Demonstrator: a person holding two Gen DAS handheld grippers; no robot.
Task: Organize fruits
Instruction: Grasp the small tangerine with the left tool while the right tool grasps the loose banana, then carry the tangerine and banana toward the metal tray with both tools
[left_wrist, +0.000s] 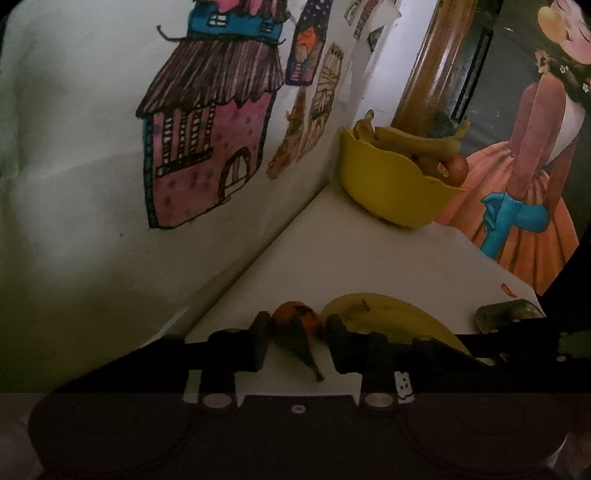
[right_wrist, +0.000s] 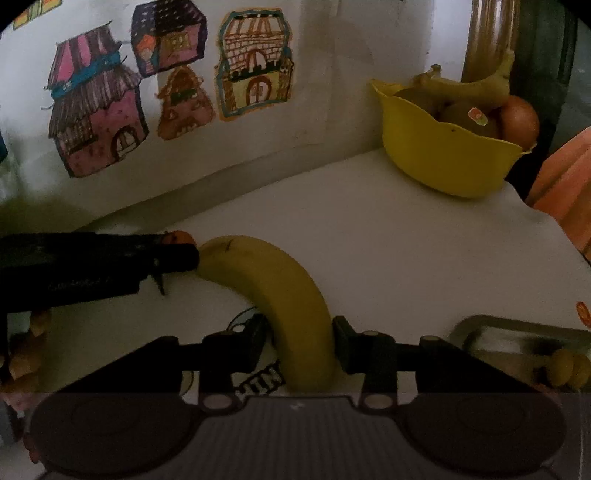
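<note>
Your yellow bowl (right_wrist: 443, 162) already holds bananas and round fruit. Two pieces remain on the table (right_wrist: 388, 240): your left gripper (left_wrist: 295, 341) is clamped on the small orange fruit (left_wrist: 295, 317), and your right gripper (right_wrist: 301, 349) has its fingers narrowly parted against the ripe banana (right_wrist: 273, 295)

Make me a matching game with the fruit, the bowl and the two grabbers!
Things:
1. yellow bowl
2. big banana
3. left gripper
4. silver tray

Places:
A. between the right gripper's fingers
B. at the table's right edge
C. shut on the dark stem by the small orange fruit
D. far corner, full of fruit

Pairs: 1-D, 2-A, 3-C, 4-B
</note>
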